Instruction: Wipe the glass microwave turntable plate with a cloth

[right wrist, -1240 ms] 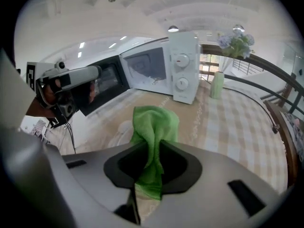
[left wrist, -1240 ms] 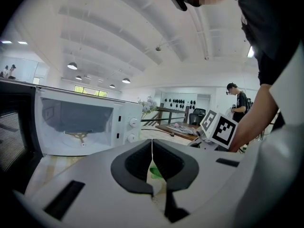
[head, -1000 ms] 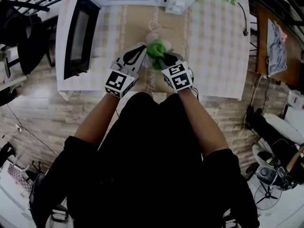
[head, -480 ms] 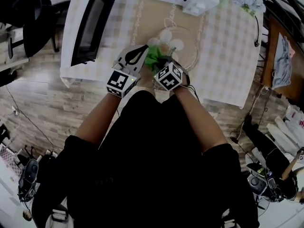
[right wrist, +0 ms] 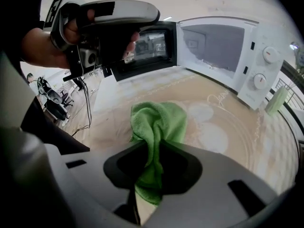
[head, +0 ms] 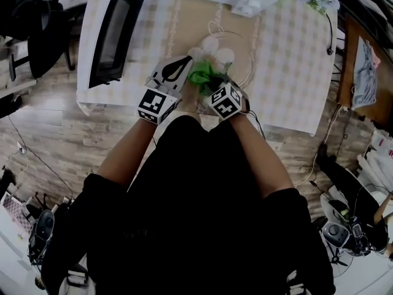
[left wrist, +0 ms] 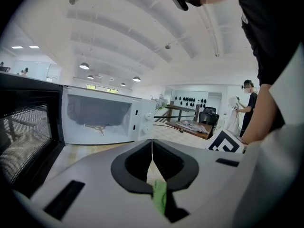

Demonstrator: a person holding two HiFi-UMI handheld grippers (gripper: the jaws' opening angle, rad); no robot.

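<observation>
Green terry cloth [right wrist: 159, 120] clamped in R gripper [right wrist: 151, 151], pressed on clear glass turntable plate [right wrist: 237, 127]; L gripper [left wrist: 152, 151] jaws closed, empty; wipe judged part-done

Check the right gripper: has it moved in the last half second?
Yes, the right gripper slid slightly right across the glass plate, carrying the cloth.

A clear glass plate [head: 241, 60] lies flat near the front edge of the tabletop [head: 288, 54], with a crumpled green cloth [head: 204, 75] on it.
</observation>
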